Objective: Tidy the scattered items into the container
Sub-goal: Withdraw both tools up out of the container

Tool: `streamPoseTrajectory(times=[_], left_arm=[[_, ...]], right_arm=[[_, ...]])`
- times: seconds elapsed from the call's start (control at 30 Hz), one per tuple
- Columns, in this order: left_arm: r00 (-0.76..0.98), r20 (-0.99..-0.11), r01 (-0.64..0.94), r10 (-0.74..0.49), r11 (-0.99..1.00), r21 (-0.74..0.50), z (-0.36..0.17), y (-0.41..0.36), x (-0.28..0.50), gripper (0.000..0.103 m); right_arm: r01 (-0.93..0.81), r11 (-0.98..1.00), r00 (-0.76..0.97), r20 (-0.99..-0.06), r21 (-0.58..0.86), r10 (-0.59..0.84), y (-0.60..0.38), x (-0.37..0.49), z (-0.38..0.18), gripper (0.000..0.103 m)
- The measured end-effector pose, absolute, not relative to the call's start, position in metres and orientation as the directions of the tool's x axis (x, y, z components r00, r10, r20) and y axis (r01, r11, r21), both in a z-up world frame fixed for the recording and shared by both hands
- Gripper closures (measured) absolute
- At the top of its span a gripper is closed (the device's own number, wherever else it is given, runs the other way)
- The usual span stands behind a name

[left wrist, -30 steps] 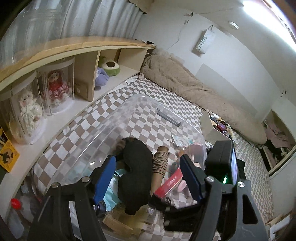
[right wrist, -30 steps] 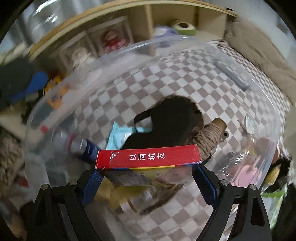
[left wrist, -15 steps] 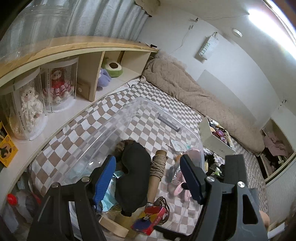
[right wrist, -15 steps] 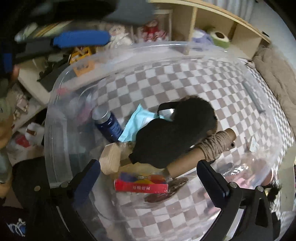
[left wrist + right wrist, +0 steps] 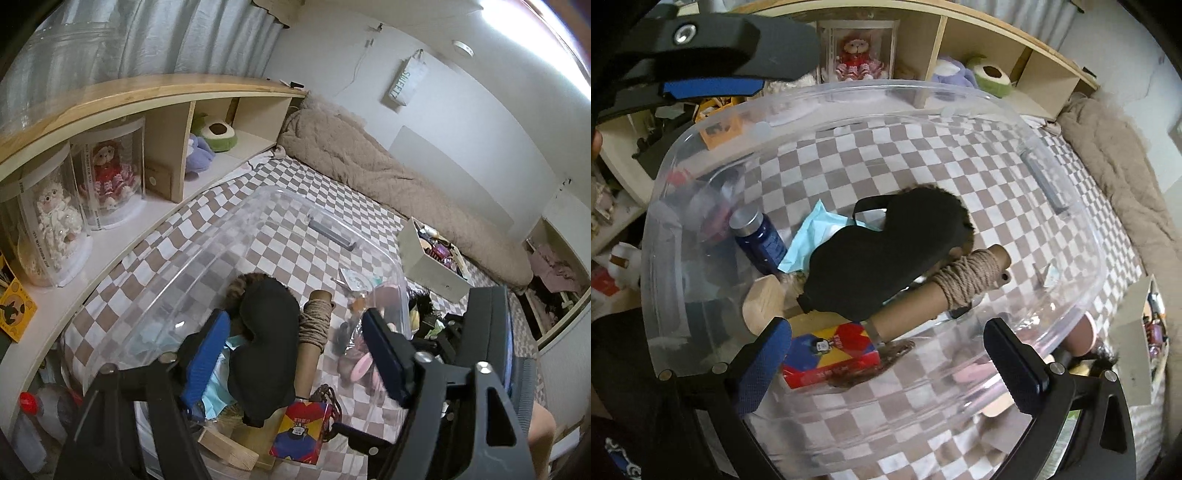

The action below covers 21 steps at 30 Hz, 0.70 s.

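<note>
So the clear plastic container (image 5: 1071, 177) sits on the checkered bed cover (image 5: 236, 199), and it's already got a pile of stuff along its near side. The red and yellow box (image 5: 831, 350) lies flat on the container floor at the near edge, touching nothing but the clutter around it. Right behind it there's a cardboard tube wrapped in twine (image 5: 945, 295) lying at a slant, with a black eye mask (image 5: 882, 258) draped over its near-left end. A blue bottle (image 5: 759, 240) stands upright to the left, a light blue packet (image 5: 812, 236) lies between it and the mask, and a wooden block (image 5: 764, 302) sits just left of the box.

The right hand-held gripper (image 5: 886, 362) hangs over the near rim with its fingers spread wide and nothing between them. The box is below it, fully let go. The left hand-held gripper (image 5: 295, 354) hovers above the same pile, its jaws opening, also empty.

Far left, a shelf (image 5: 155, 92) holds dolls in clear cases and some plushies, and a beige blanket (image 5: 388, 177) lies along the far wall.
</note>
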<state>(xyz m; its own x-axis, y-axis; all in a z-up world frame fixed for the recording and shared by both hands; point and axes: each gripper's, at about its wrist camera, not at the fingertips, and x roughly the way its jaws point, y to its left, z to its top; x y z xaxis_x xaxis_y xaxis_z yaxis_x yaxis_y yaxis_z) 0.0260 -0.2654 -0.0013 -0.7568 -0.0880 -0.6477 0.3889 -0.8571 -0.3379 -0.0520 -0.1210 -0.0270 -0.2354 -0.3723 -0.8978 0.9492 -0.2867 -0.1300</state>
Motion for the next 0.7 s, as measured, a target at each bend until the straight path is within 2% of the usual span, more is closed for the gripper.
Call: streamPoseTrajectory(times=[0.07,0.27,0.37,0.47,0.7], left_arm=[[-0.756,-0.648,0.391,-0.091,-0.857,-0.335,-0.002,-0.265,0.027,0.014],[-0.757,-0.645,0.400,-0.103,-0.854,-0.332,-0.001,-0.265,0.031,0.012],[-0.763,-0.636,0.410,-0.116,-0.847,-0.337,0.001,-0.267,0.035,0.003],[-0.762,-0.635,0.418,-0.126,-0.845,-0.333,0.001,-0.267,0.037,0.000],[-0.734,-0.651,0.447,-0.192,-0.858,-0.251,-0.003,-0.261,0.039,0.000]], right_arm=[[0.945,-0.295,-0.250,-0.894,-0.142,-0.372,-0.119,-0.053,-0.026,0.000],[0.935,-0.326,-0.265,-0.884,-0.138,-0.385,-0.111,-0.057,-0.021,0.000],[0.929,-0.345,-0.273,-0.880,-0.136,-0.389,-0.105,-0.060,-0.019,0.000],[0.916,-0.378,-0.293,-0.872,-0.137,-0.393,-0.096,-0.065,-0.016,0.000],[0.858,-0.509,-0.317,-0.849,-0.068,-0.423,-0.073,-0.084,-0.005,0.000]])
